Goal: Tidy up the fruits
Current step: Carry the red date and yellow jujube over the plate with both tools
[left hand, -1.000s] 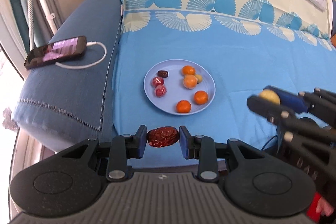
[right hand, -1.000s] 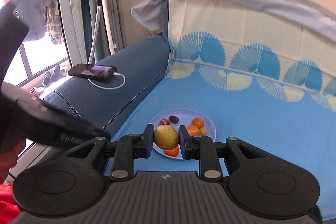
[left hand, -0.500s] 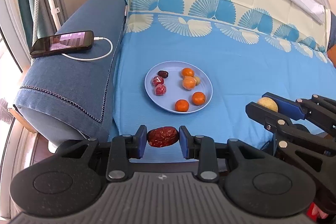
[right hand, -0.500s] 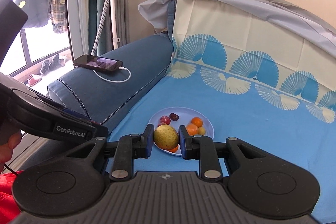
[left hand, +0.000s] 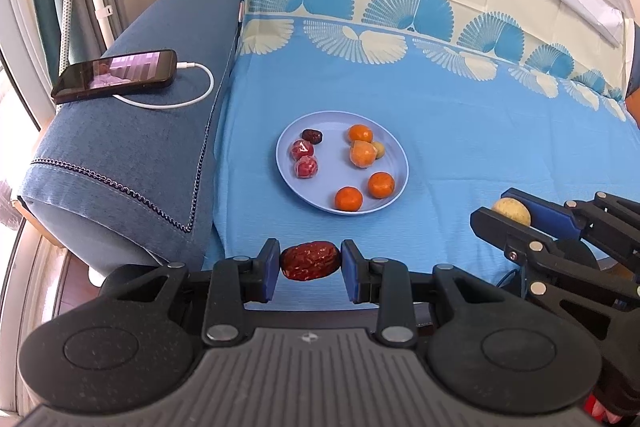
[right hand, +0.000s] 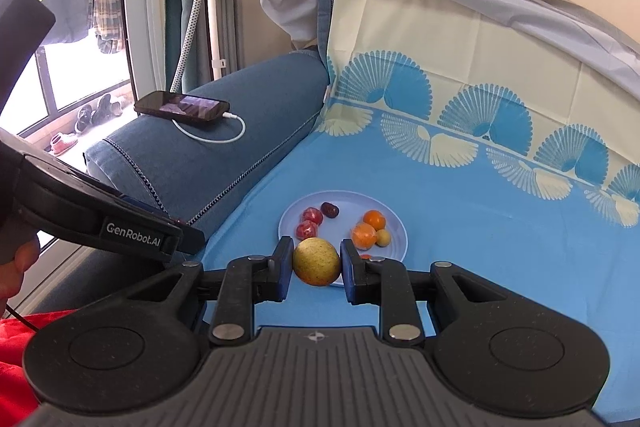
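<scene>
Since a second ago the views have shifted a little: in my left view the phone (left hand: 114, 77) and the sofa arm (left hand: 132, 155) now sit further in from the left edge, the blue plate (left hand: 400, 183) has moved only slightly, and my right claw (left hand: 508, 217) shows sharp where it was blurred before. In my right view the plate (right hand: 394, 223) is more open to sight behind the fruit I carry, and the left claw's body reaches further into the frame from the left. Neither grip has changed.

My left claw (left hand: 310, 261) is clamped on a wrinkled red date (left hand: 310, 261), its pads pressing the two ends; the date hangs above the near edge of the blue patterned sheet (left hand: 480, 147), short of the plate. My right claw (right hand: 316, 263) is closed on a round yellow-green fruit (right hand: 316, 261), held above the sheet just at the plate's near rim.

On the plate lie two red wrapped fruits (left hand: 303, 158) and a dark date (left hand: 312, 136) on the left side, and four oranges (left hand: 362, 167) with a small yellow fruit (left hand: 379, 148) on the right. The phone rests on the sofa arm with a white cable (left hand: 188, 95) plugged in.
</scene>
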The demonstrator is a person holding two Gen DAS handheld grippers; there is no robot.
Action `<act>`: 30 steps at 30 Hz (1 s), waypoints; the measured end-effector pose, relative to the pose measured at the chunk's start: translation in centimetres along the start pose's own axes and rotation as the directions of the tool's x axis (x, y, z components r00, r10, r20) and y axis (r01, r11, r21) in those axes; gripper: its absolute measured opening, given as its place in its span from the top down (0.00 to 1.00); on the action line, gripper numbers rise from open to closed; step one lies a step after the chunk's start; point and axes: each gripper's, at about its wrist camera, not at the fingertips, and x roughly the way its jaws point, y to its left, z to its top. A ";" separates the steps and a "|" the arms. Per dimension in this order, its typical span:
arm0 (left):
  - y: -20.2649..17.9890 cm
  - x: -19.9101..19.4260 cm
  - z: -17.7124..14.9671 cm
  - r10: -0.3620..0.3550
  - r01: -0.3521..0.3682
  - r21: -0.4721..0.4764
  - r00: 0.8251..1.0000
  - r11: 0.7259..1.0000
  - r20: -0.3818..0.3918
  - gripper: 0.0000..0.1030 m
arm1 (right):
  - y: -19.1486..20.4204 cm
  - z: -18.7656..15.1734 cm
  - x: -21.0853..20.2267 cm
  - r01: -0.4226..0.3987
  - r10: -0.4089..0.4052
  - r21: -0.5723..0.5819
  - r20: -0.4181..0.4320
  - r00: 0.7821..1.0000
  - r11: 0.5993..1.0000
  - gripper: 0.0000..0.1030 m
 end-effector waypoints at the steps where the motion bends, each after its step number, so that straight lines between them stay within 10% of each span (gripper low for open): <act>1: 0.1 0.1 0.0 0.000 0.000 -0.001 1.000 1.000 -0.002 0.65 | -0.1 0.0 0.2 0.001 -0.001 0.003 -0.004 1.000 1.000 0.74; 30: -0.6 13.0 11.4 0.027 -0.027 -0.001 0.998 1.000 -0.063 0.65 | -5.7 1.9 13.5 0.041 -0.033 0.064 -0.110 0.993 0.997 0.74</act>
